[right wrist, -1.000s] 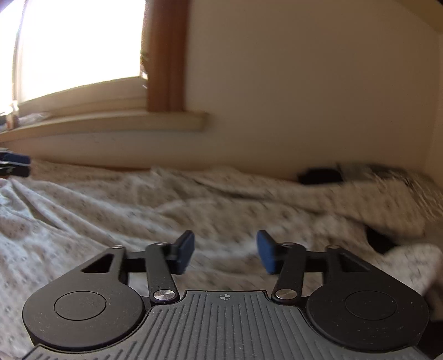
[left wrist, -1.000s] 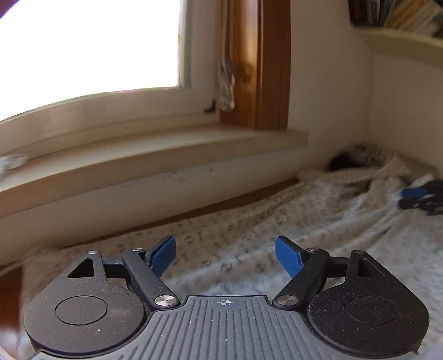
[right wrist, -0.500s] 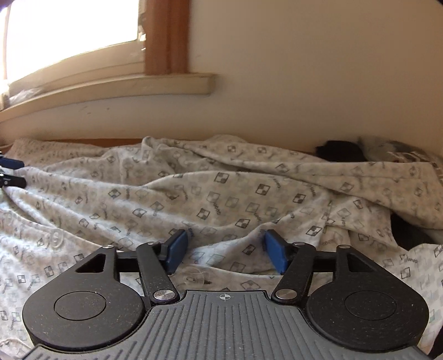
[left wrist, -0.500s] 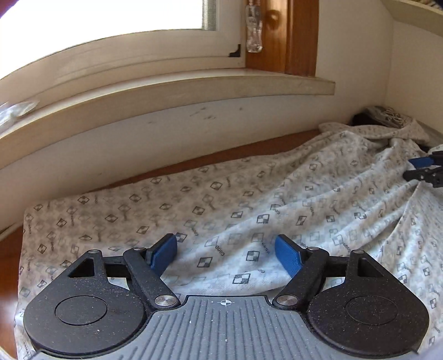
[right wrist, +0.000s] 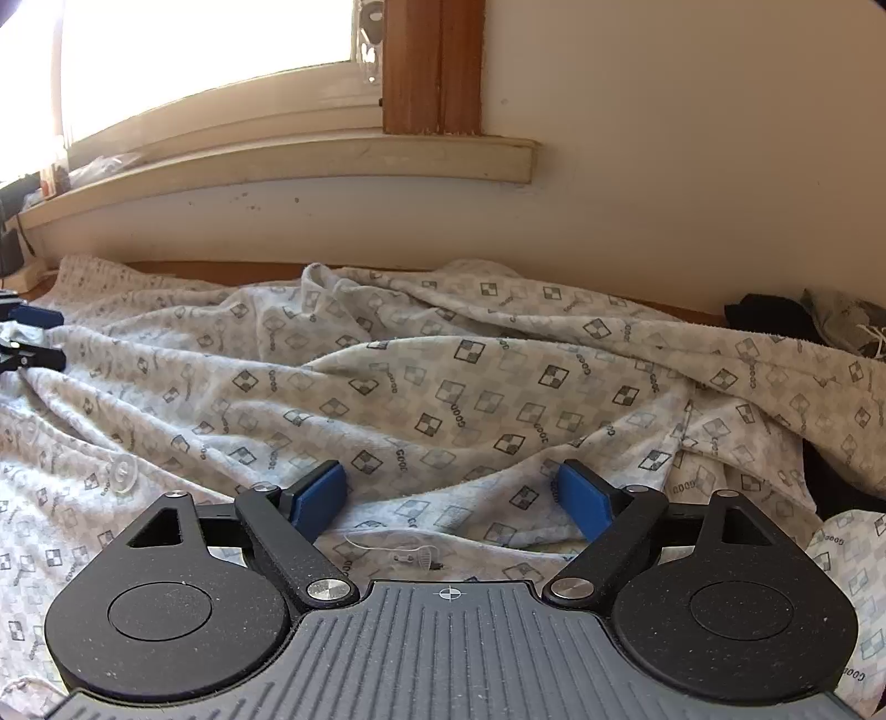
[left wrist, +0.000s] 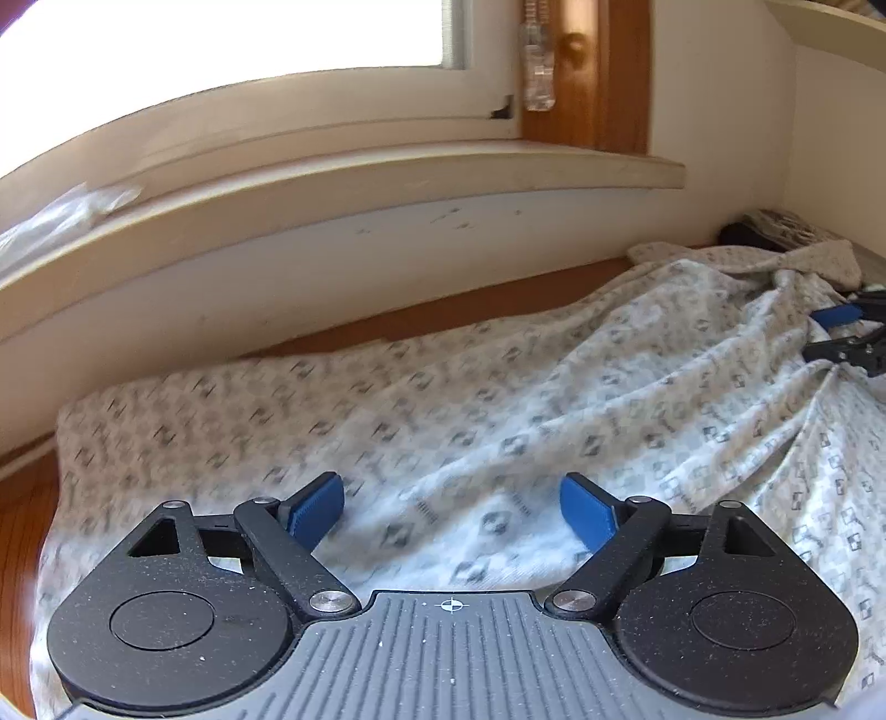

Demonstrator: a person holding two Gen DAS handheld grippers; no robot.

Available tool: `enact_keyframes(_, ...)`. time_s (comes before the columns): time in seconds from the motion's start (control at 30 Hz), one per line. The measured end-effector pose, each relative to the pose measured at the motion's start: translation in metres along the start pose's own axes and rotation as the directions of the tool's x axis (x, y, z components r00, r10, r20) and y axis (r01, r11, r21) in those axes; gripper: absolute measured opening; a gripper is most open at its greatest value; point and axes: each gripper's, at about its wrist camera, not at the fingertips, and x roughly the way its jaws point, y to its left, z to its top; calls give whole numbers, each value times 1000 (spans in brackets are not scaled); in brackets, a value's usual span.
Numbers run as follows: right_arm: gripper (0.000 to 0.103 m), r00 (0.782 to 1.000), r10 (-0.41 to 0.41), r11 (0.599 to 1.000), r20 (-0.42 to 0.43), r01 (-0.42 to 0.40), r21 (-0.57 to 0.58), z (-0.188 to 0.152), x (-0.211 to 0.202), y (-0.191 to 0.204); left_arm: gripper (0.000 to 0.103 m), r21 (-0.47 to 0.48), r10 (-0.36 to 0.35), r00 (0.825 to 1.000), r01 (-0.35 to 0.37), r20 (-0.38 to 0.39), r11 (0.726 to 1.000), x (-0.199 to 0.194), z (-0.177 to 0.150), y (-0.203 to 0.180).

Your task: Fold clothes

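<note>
Two claws, left claw [left wrist: 451, 507] and right claw [right wrist: 451, 501], opening over one patterned garment [right wrist: 470, 387].

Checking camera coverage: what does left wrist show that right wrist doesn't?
Left wrist only: the garment's flat left end on the wooden surface, and the shelf corner top right.
Right wrist only: a clear button and dark clothes by the wall.
Both: the patterned garment, windowsill, and each gripper, left gripper and right gripper, jaws opening, nothing held.
</note>
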Motion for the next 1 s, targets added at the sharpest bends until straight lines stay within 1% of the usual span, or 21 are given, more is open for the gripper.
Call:
enact_keyframes(0.03,84,1000,1,1000,0,-1,0,0,0,0,88,16,-12,1000,12,8,1000,0,7,-2)
enact_keyframes(0.13,84,1000,5,1000,0,-5,1,1,0,0,87,73,-53,996,48,69,996,1,36,-10)
enact_keyframes(0.17,84,1000,6,1000,0,-6,2,1,0,1,85,97,-74,994,65,85,993,6,47,-14)
enact_keyframes(0.2,84,1000,7,1000,0,-7,2,1,0,1,77,126,-97,992,86,87,988,13,57,-19)
enact_keyframes(0.23,84,1000,9,1000,0,-9,2,1,0,1,72,153,-120,989,106,85,983,21,67,-24)
enact_keyframes(0.3,85,1000,14,1000,1,-14,7,1,0,-1,56,187,-164,985,153,45,970,45,83,-32)
enact_keyframes(0.33,85,1000,16,1000,2,-16,8,1,0,-1,50,198,-191,981,183,24,963,58,89,-35)
enact_keyframes(0.37,85,1000,16,1000,2,-16,8,1,0,0,44,194,-197,980,192,9,962,69,92,-37)
enact_keyframes(0.43,85,1000,15,1000,2,-15,7,2,1,1,44,185,-209,978,209,-21,960,90,97,-41)
enact_keyframes(0.53,85,1000,16,1000,3,-16,7,2,1,1,44,152,-232,972,236,-42,960,116,105,-44)
enact_keyframes(0.6,85,1000,22,1000,4,-22,12,2,1,0,44,150,-256,966,260,-44,954,125,107,-46)
enact_keyframes(0.7,86,999,34,999,8,-34,22,2,1,-2,43,166,-257,965,261,-47,951,130,110,-49)
enact_keyframes(0.73,86,999,37,999,8,-37,24,2,1,-2,41,172,-256,966,260,-48,950,132,110,-50)
enact_keyframes(0.77,86,999,39,999,9,-39,26,2,0,-3,18,184,-259,965,263,-47,947,131,110,-51)
enact_keyframes(0.8,86,999,41,999,10,-41,27,2,0,-3,4,194,-254,966,257,-44,947,130,110,-52)
enact_keyframes(0.83,86,999,42,999,12,-42,27,2,0,-3,4,198,-199,980,200,-27,960,128,111,-54)
enact_keyframes(0.87,86,999,43,999,15,-43,26,2,-1,-3,3,206,-140,990,133,23,970,123,113,-56)
enact_keyframes(0.9,86,999,40,999,23,-41,24,2,-2,-2,3,211,-81,994,65,73,975,117,114,-57)
enact_keyframes(0.93,86,999,37,999,33,-38,22,1,-4,-2,3,210,-30,993,5,117,978,112,115,-59)
enact_keyframes(1.0,86,998,23,999,54,-24,23,1,-8,-2,4,191,-18,989,-11,145,982,104,116,-59)
